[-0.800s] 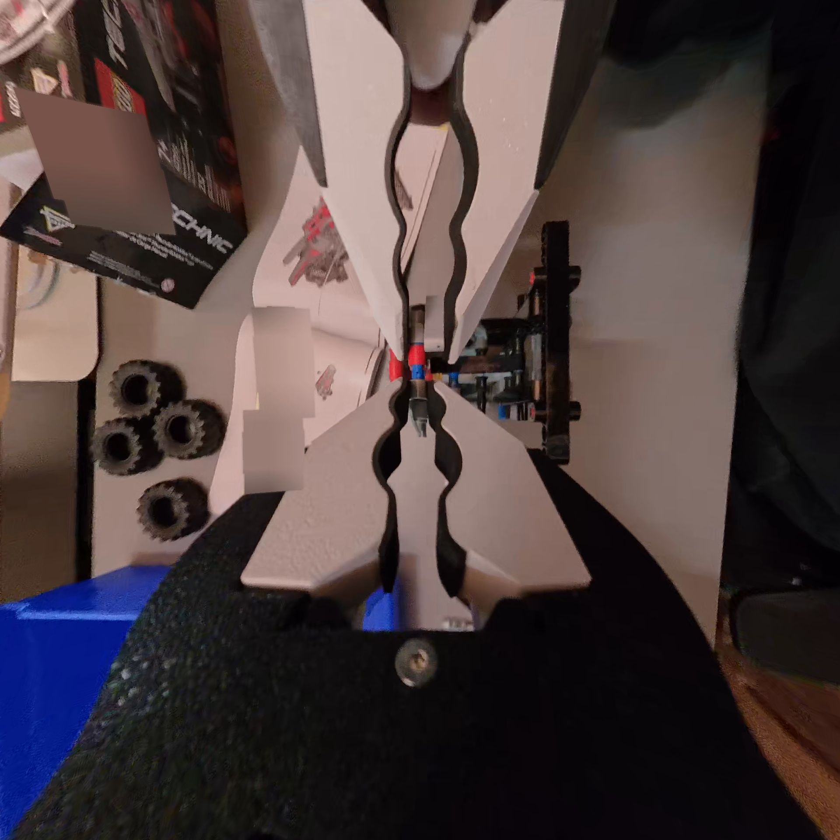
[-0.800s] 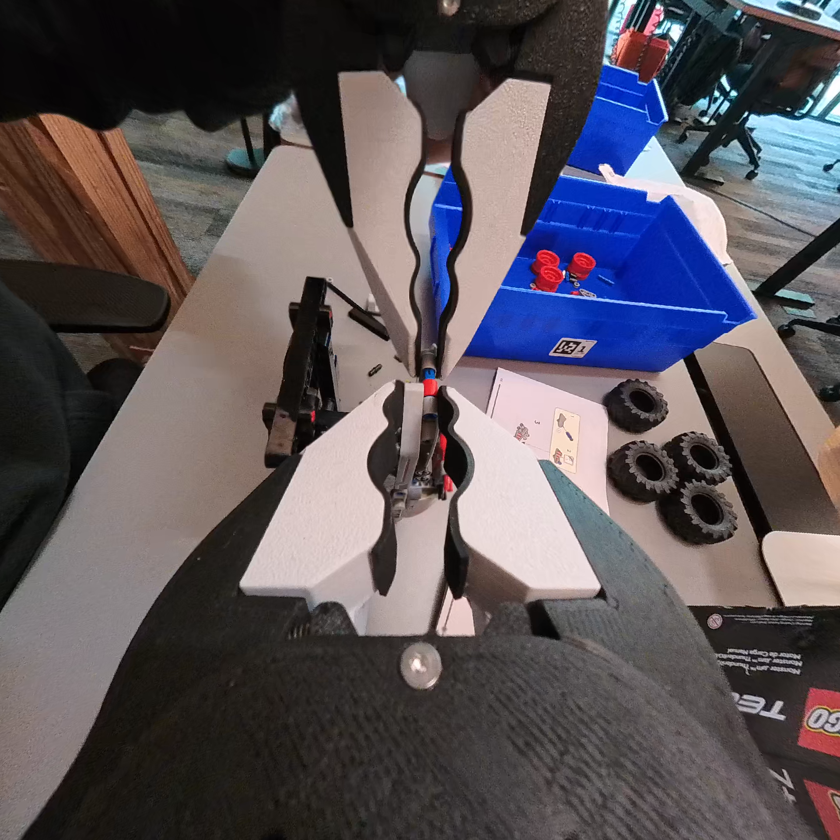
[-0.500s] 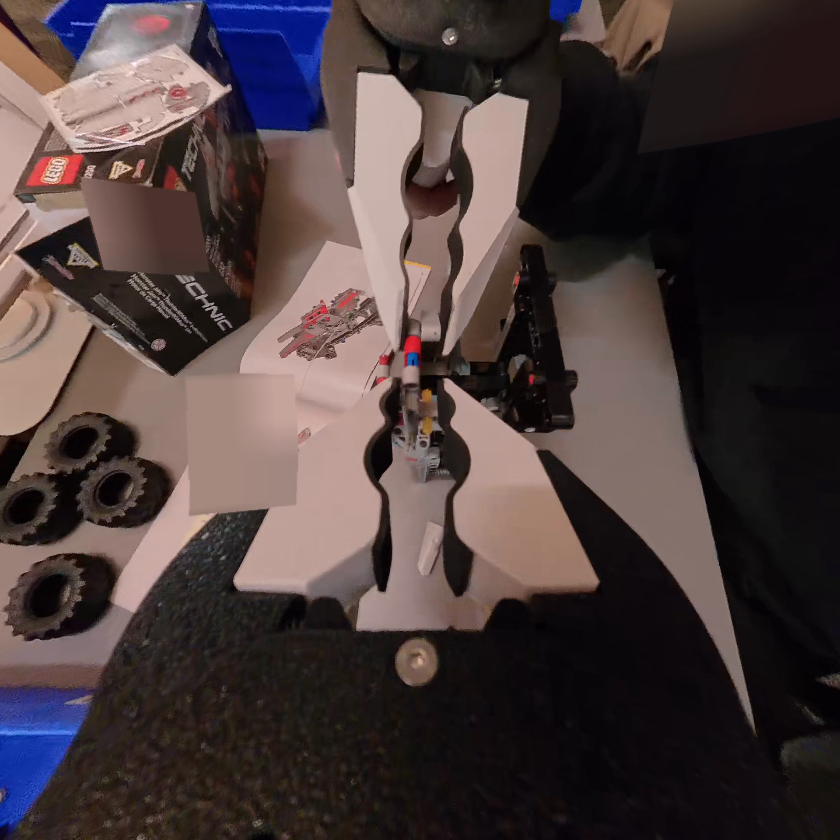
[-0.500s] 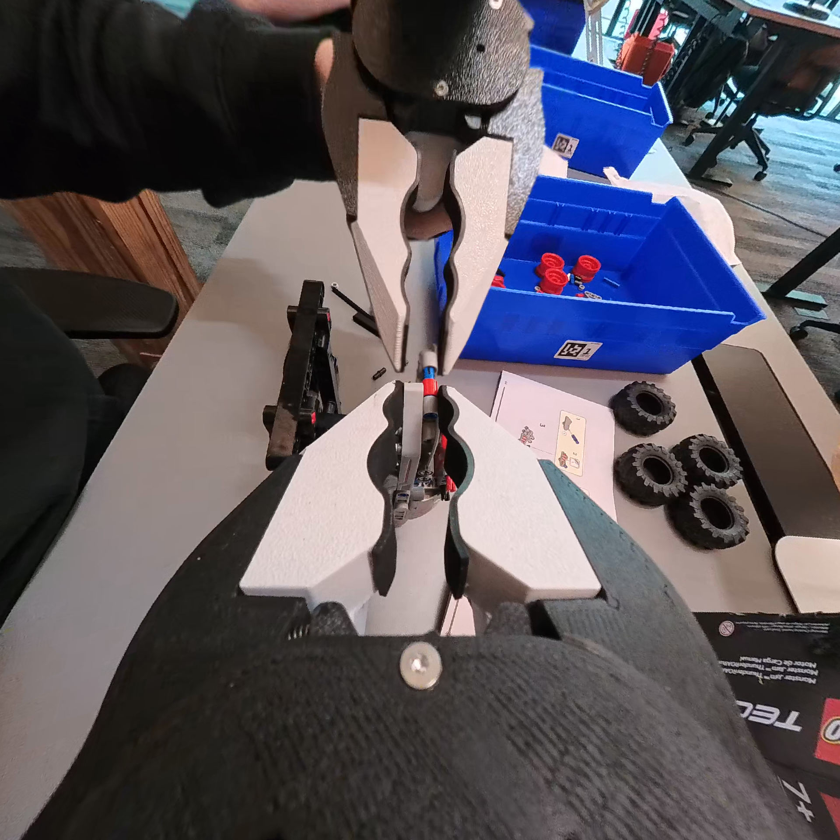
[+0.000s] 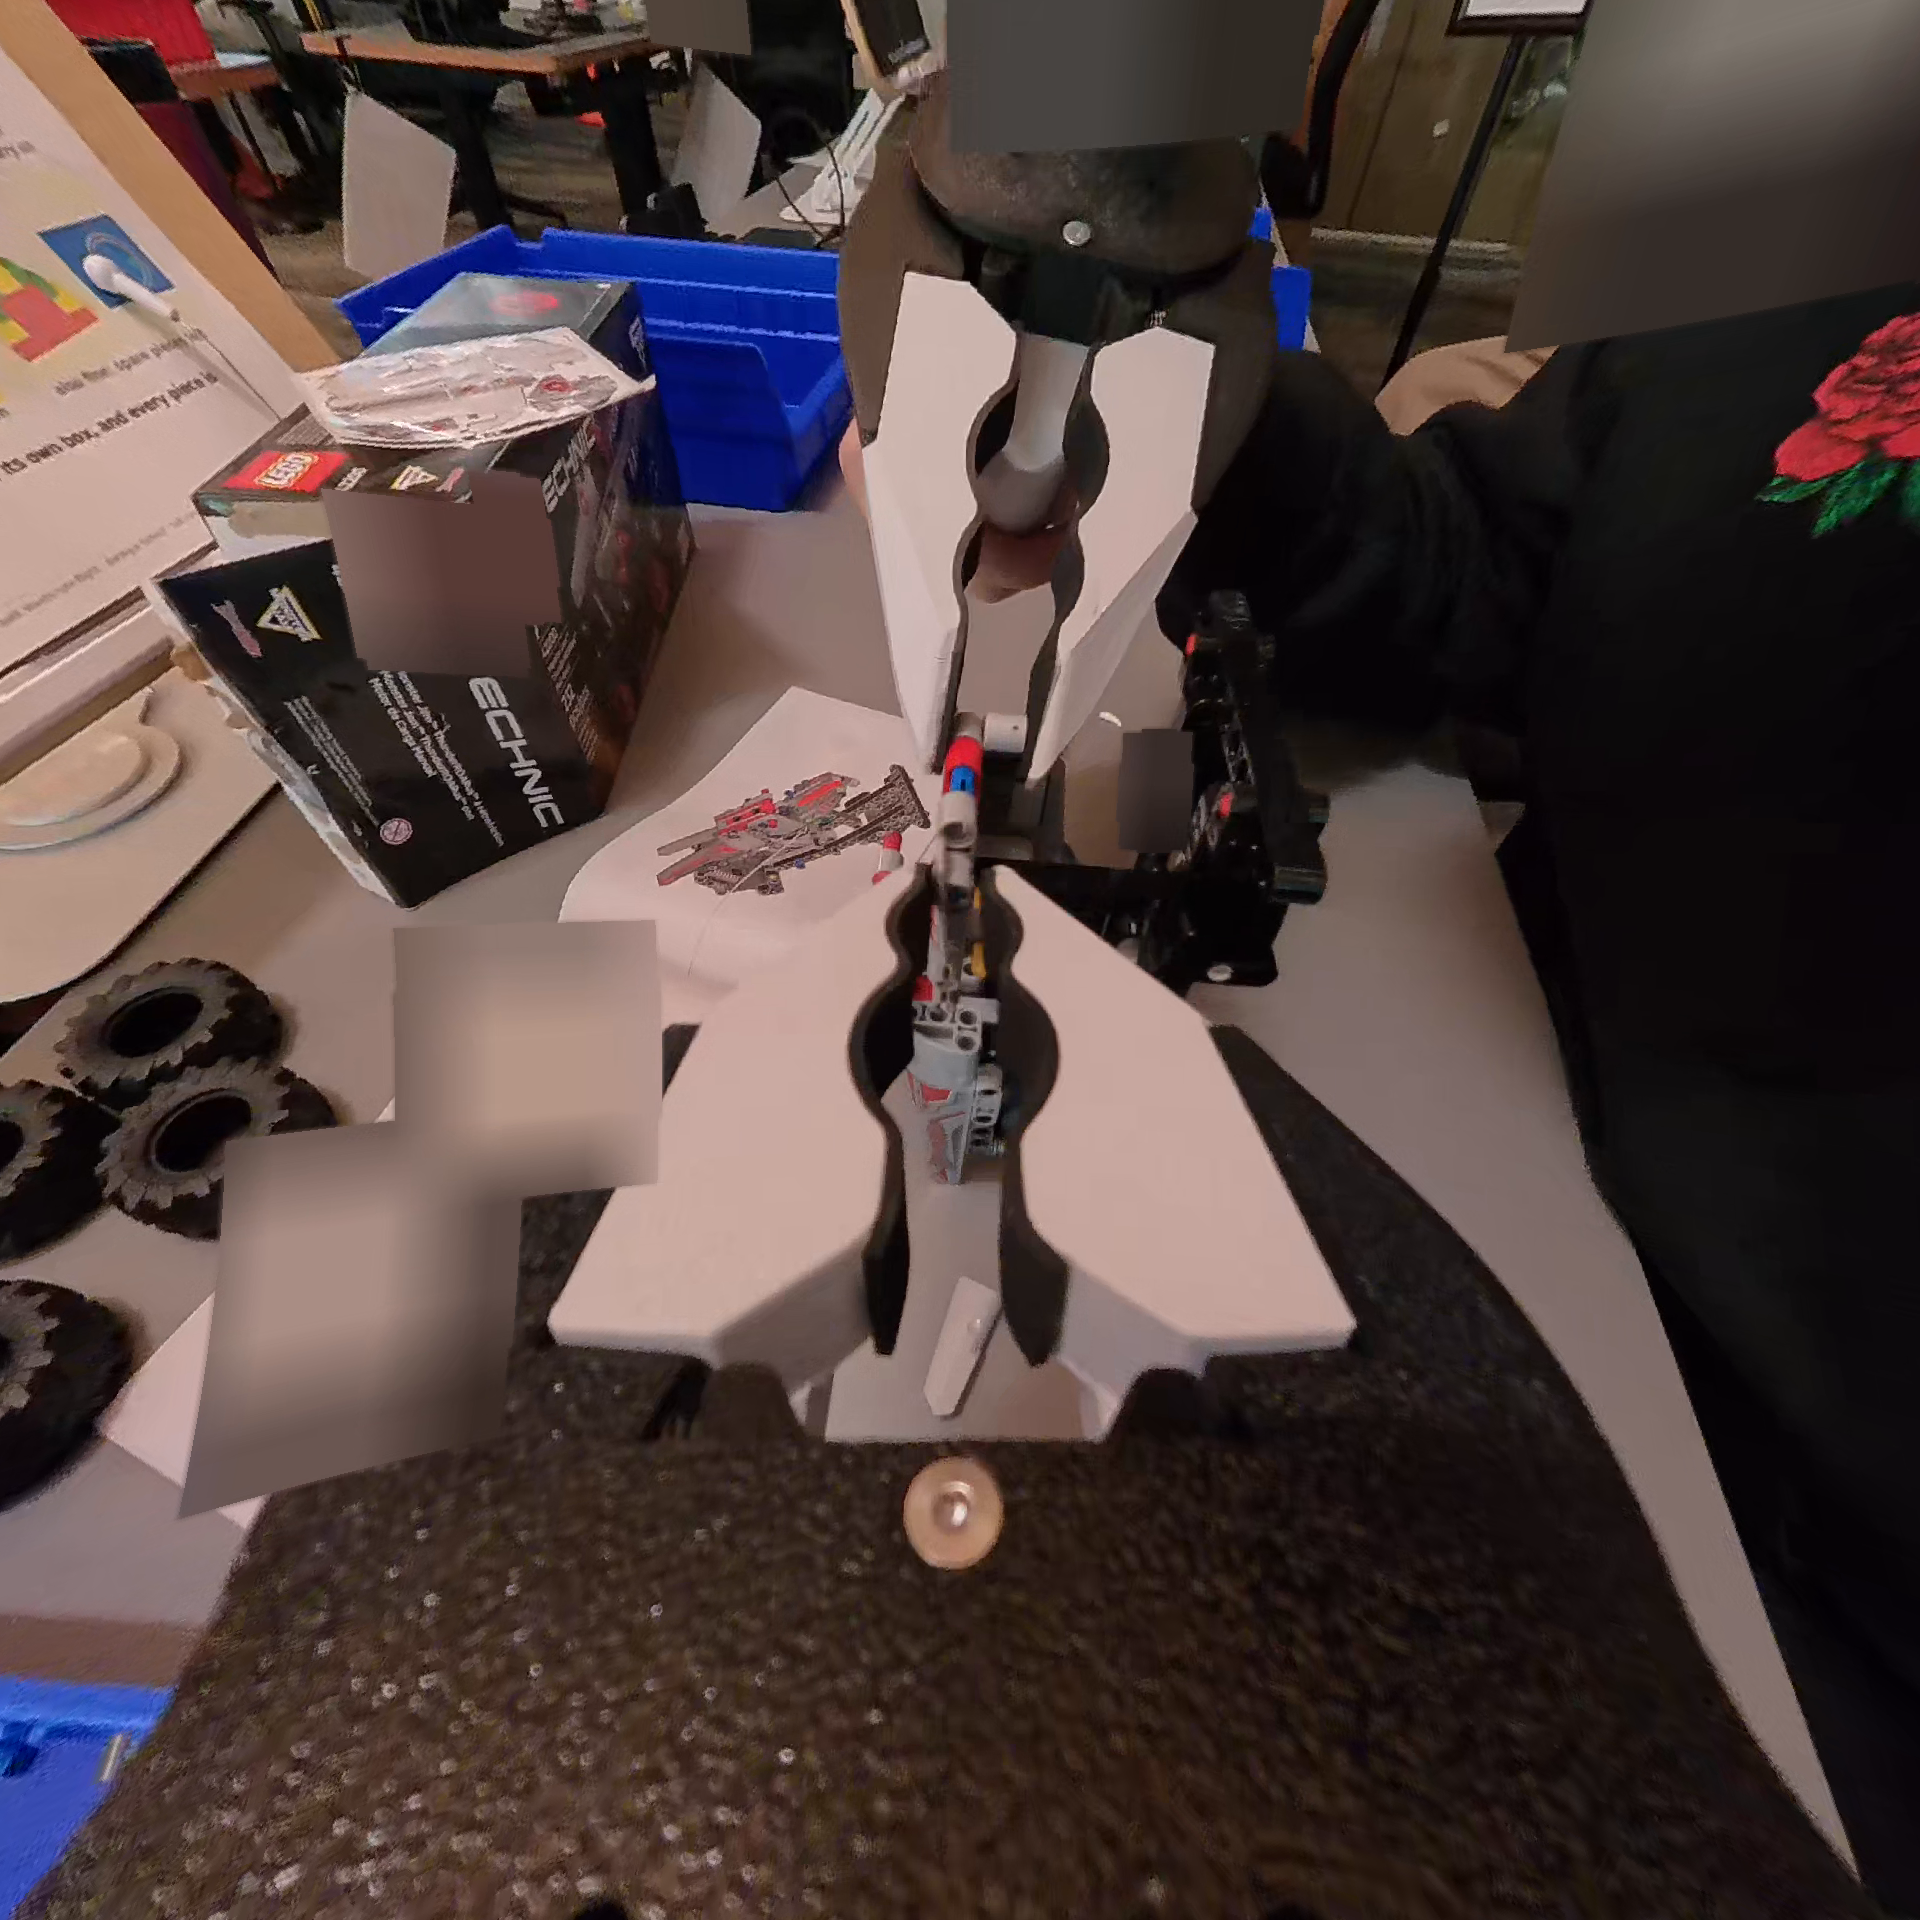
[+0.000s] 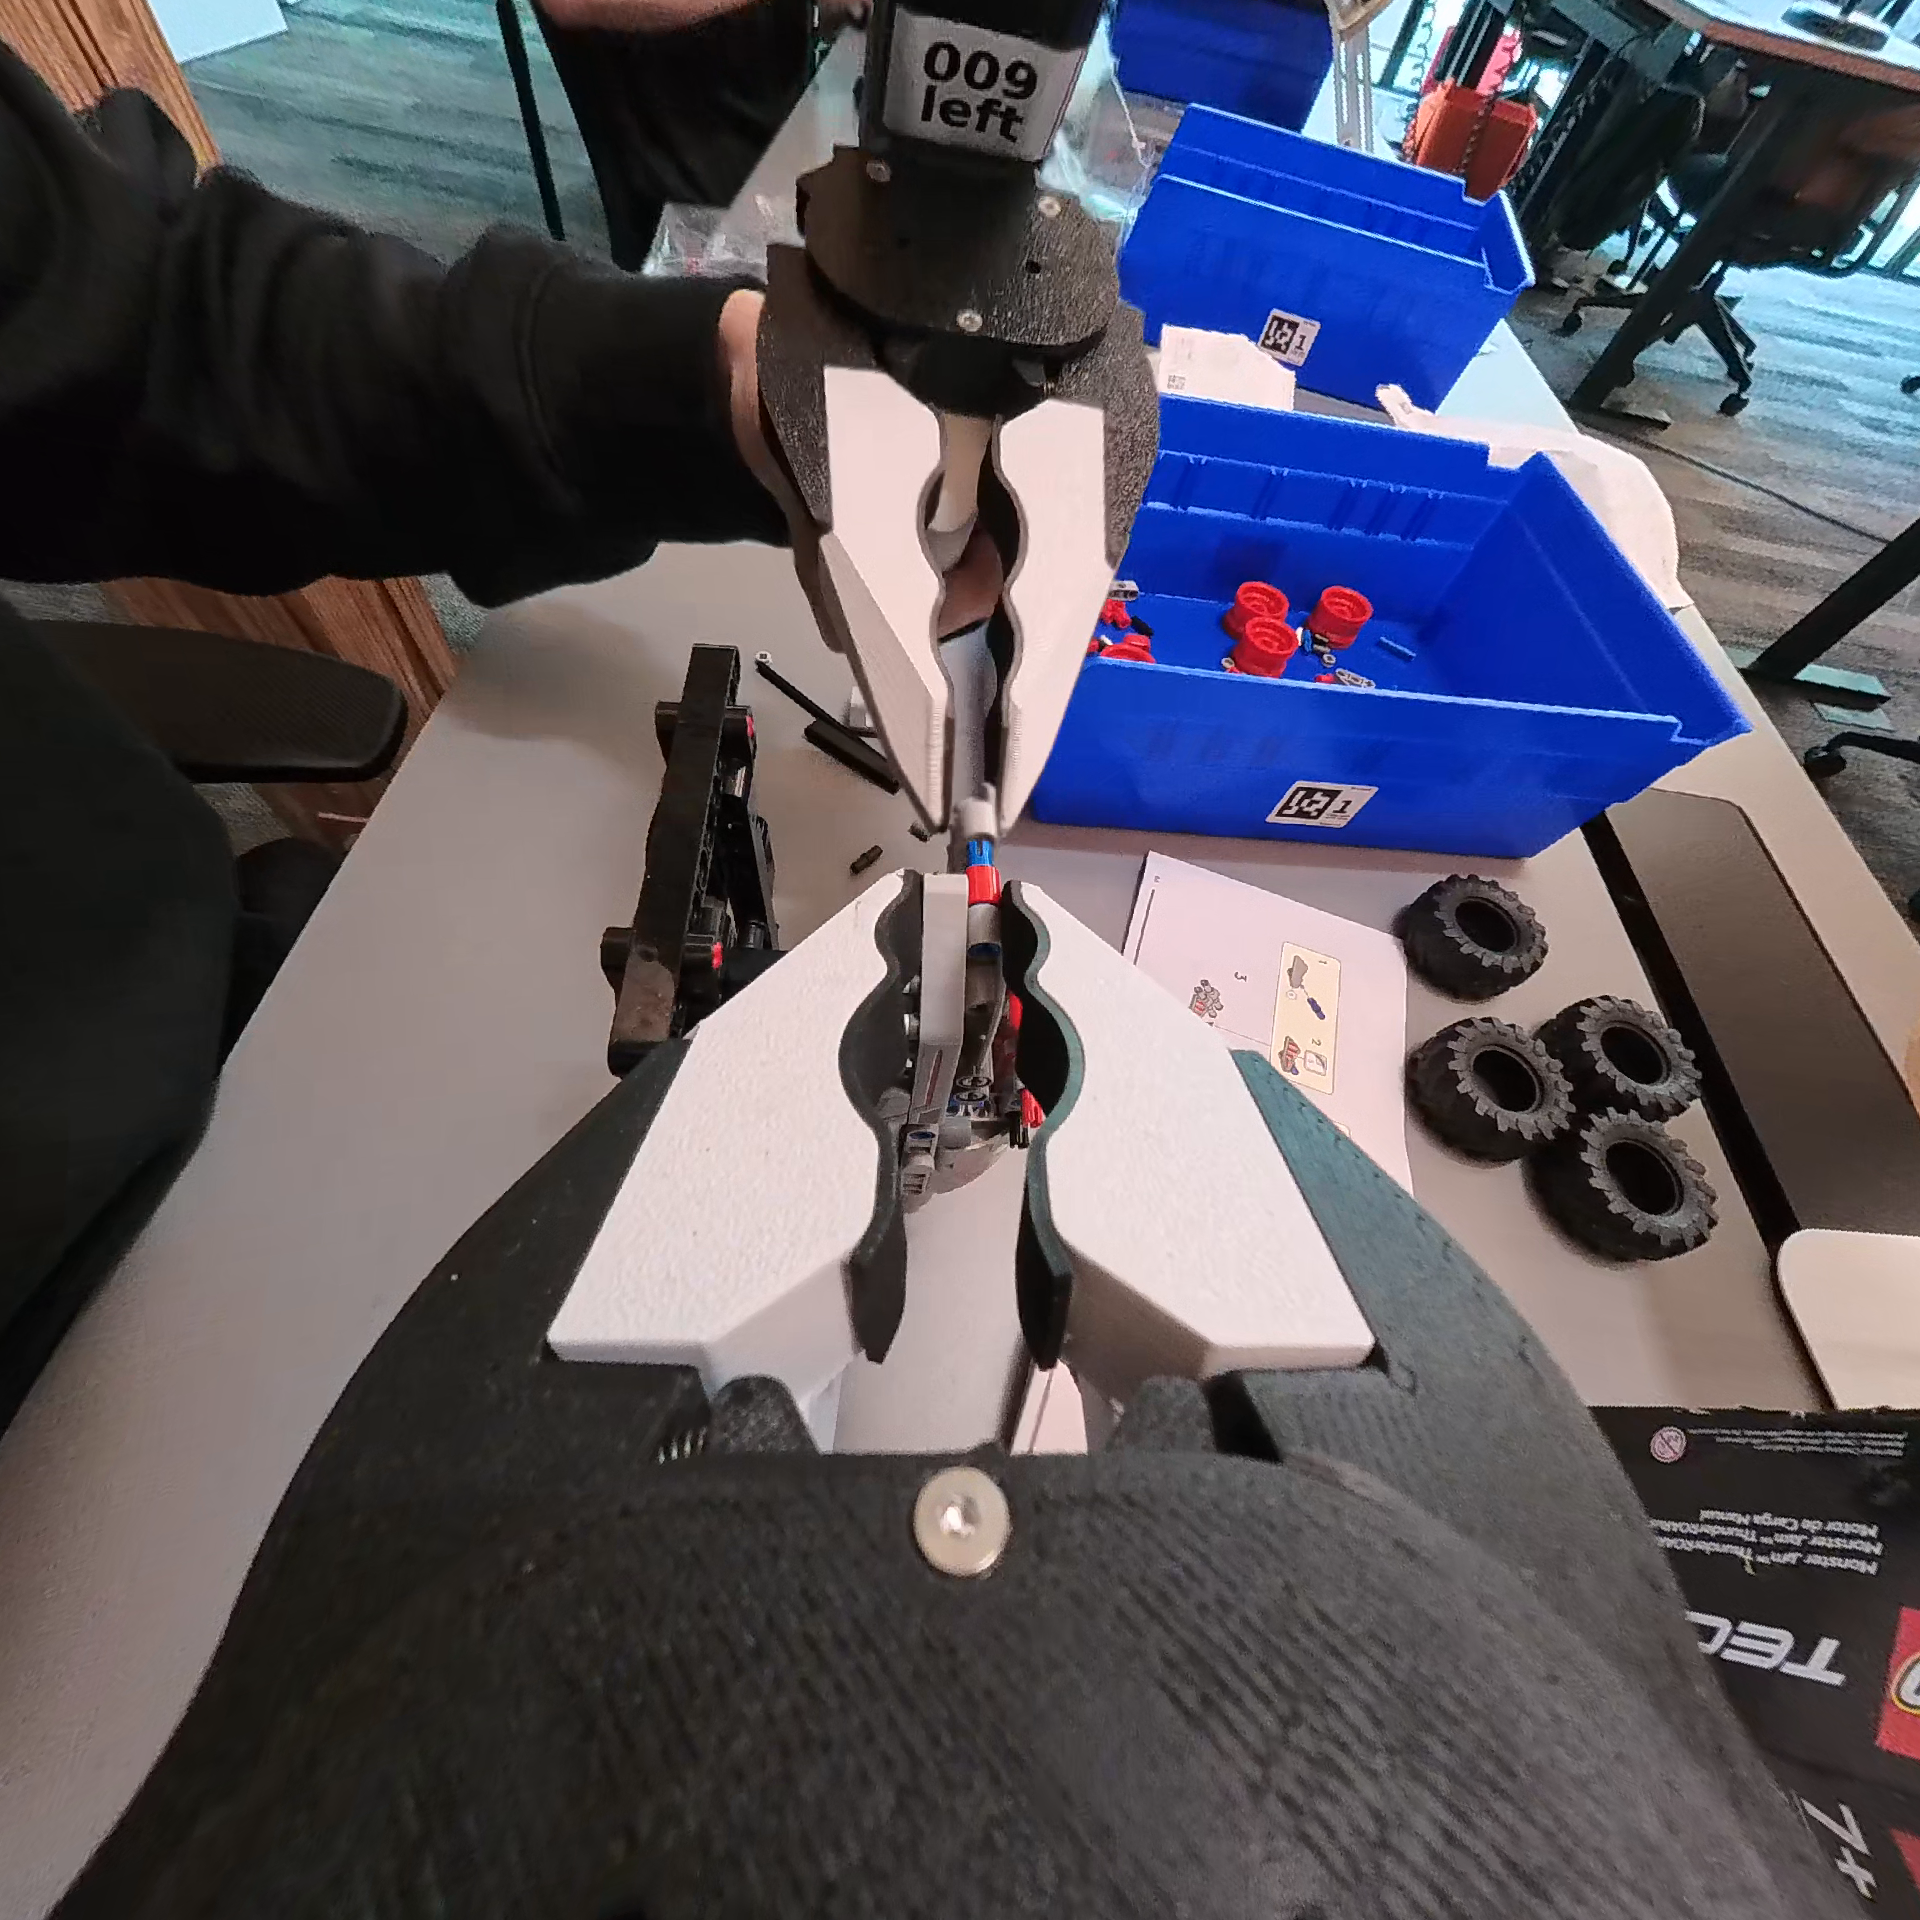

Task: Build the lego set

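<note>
Both grippers pinch one grey lego assembly (image 6: 961, 1049) | left gripper (image 5: 951, 883) | right gripper (image 6: 961, 883), tip to tip

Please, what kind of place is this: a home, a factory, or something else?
Probably an office or lab workroom, not a home. Beyond the grey table stand more desks and rolling office chairs on carpet. Blue parts bins with printed tags hold sorted pieces, which suggests an organised workstation.
</note>
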Motion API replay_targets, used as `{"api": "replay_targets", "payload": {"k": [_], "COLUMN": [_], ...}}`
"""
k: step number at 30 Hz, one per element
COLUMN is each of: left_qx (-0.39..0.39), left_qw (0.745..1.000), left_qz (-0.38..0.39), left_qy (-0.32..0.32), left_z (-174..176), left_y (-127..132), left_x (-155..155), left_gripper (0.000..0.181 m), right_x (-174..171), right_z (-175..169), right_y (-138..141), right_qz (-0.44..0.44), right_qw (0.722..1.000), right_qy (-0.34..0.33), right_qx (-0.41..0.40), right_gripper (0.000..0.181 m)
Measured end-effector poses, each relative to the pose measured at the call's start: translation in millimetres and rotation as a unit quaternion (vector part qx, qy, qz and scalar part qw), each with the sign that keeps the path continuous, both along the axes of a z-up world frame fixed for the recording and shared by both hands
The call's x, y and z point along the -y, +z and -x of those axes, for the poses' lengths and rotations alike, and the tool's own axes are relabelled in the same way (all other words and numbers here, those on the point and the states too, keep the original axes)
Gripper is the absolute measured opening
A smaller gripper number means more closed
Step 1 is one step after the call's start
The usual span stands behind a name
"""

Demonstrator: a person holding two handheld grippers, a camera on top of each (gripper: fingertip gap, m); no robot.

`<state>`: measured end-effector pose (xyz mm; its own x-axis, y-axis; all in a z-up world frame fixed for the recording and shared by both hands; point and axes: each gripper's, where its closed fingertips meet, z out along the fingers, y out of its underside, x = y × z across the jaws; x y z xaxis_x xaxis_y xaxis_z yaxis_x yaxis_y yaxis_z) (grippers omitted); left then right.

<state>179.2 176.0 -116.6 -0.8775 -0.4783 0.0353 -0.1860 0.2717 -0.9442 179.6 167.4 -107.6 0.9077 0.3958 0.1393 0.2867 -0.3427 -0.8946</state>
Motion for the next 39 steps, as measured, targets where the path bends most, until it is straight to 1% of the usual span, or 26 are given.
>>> {"api": "replay_targets", "payload": {"k": [8,9,15,21,26,31,39], "left_qx": [-0.002,-0.002,0.008,0.048,0.051,0.034,0.031], "left_qw": [0.999,0.999,0.999,0.999,0.999,0.999,0.999], "left_qz": [0.047,0.048,0.039,0.005,0.002,-0.004,-0.022], "left_qy": [-0.011,-0.010,0.001,0.002,0.012,0.029,0.023], "left_z": [2.3,1.7,-2.1,-2.5,-3.7,-3.5,-2.8], "left_y": [6.9,7.0,6.3,6.2,6.1,5.9,6.1], "left_x": [2.6,2.2,0.1,-0.8,-1.2,-0.9,0.6], "left_gripper": [0.004,0.001,0.000,0.000,0.000,0.000,0.000], "right_x": [-0.3,-0.4,-0.6,-2.1,-2.5,-2.0,-1.6], "right_z": [0.0,0.0,0.3,2.4,1.1,1.4,1.4], "right_y": [-0.1,-0.2,-0.2,-0.2,-0.7,-0.9,-0.9], "right_qz": [0.000,0.000,0.000,-0.002,-0.002,0.001,0.000], "right_qw": [1.000,1.000,1.000,1.000,1.000,1.000,1.000], "right_qy": [0.000,0.000,0.001,0.003,-0.001,0.000,0.002], "right_qx": [-0.002,-0.003,-0.003,-0.007,-0.002,0.005,0.009], "right_gripper": [0.014,0.014,0.014,0.014,0.013,0.013,0.013]}}
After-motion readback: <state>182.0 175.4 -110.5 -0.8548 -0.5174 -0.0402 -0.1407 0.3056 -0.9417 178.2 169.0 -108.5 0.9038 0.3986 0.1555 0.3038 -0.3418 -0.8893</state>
